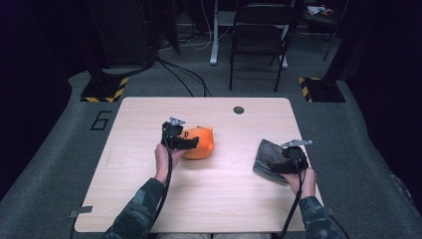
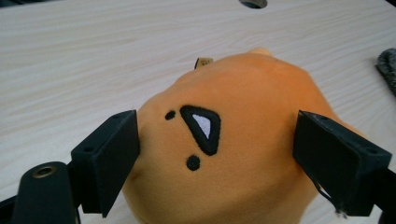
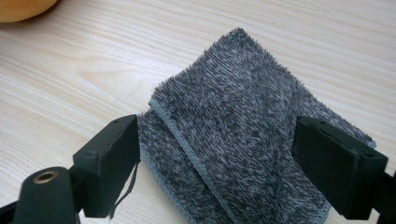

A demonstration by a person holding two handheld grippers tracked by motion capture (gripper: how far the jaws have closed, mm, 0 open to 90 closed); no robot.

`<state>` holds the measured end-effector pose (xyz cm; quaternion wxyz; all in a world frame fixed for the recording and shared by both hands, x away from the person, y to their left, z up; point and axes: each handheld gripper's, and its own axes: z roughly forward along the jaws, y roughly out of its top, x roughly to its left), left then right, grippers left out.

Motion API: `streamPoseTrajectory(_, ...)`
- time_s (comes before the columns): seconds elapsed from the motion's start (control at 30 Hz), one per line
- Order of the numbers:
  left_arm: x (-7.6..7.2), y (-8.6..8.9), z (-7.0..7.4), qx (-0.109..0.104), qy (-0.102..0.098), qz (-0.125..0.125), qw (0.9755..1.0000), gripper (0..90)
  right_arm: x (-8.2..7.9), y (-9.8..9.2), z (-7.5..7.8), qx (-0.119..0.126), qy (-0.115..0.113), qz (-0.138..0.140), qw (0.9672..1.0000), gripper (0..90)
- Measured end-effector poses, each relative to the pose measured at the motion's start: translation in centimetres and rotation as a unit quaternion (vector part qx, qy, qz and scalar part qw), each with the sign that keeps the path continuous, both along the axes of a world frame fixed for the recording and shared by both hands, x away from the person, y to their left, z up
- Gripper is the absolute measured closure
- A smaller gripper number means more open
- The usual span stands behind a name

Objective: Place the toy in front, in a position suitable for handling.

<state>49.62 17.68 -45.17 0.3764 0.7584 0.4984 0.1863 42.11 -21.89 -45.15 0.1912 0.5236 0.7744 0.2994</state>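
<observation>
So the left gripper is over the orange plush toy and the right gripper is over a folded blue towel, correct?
Not quite: the towel under the right gripper is grey, not blue, as the right gripper view shows. The left gripper is indeed over the orange plush toy.

**Two black grippers and camouflage sleeves**

We wear long sleeves (image 1: 134,211) of a dark green camouflage cloth. Our left black two-jaw gripper (image 1: 191,143) and right black two-jaw gripper (image 1: 278,167) each carry a grey three-cornered plate (image 1: 176,120) on top. A black cable (image 1: 166,186) trails from each. The jaws end in flat, matte black rectangular pads (image 2: 114,161), and a brass-coloured ringed hole (image 2: 44,171) sits near the left one.
</observation>
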Motion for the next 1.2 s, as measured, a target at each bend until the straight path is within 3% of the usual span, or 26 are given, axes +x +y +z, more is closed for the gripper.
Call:
streamPoseTrajectory(0.07,0.1,0.0,-0.5,-0.007,0.003,0.003,1.0000,19.7,0.1,-0.1,-0.2,-0.004,-0.004,0.000,1.0000,14.4)
streamPoseTrajectory(0.1,0.0,-0.1,-0.8,0.002,0.006,-0.003,1.0000,23.6,0.1,-0.1,-0.2,-0.003,-0.002,0.001,1.0000,14.4)
streamPoseTrajectory(0.2,-0.3,-0.2,-1.8,0.014,0.002,-0.015,0.9998,41.9,0.1,-0.2,-0.2,-0.003,0.003,0.000,1.0000,14.5)
streamPoseTrajectory(0.37,-0.9,0.2,-2.2,0.005,-0.025,-0.027,0.9993,61.2,0.2,-0.4,-0.3,-0.004,0.001,-0.001,1.0000,14.8)
streamPoseTrajectory(0.43,-1.1,0.2,-2.1,0.008,-0.036,-0.035,0.9987,64.6,0.1,-0.4,-0.2,-0.002,0.002,-0.004,1.0000,14.9)
streamPoseTrajectory(0.53,-1.4,0.3,-1.8,-0.005,-0.053,-0.050,0.9973,66.5,0.1,-0.5,-0.1,-0.001,-0.002,-0.002,1.0000,15.0)
streamPoseTrajectory(0.63,-1.5,0.4,-1.5,-0.012,-0.058,-0.061,0.9964,66.9,0.1,-0.6,0.0,0.000,-0.003,-0.004,1.0000,15.0)
streamPoseTrajectory(0.83,-1.7,0.5,0.0,-0.026,-0.077,-0.102,0.9914,66.9,0.3,-0.7,-0.2,0.000,0.002,-0.007,1.0000,15.0)
streamPoseTrajectory(1.03,-1.4,0.5,1.1,-0.033,-0.073,-0.151,0.9853,66.6,0.3,-0.7,-0.1,0.000,-0.003,-0.001,1.0000,15.0)
streamPoseTrajectory(1.2,-1.0,-0.1,1.3,-0.032,-0.072,-0.204,0.9758,65.7,0.4,-0.7,-0.3,0.000,-0.004,0.002,1.0000,15.0)
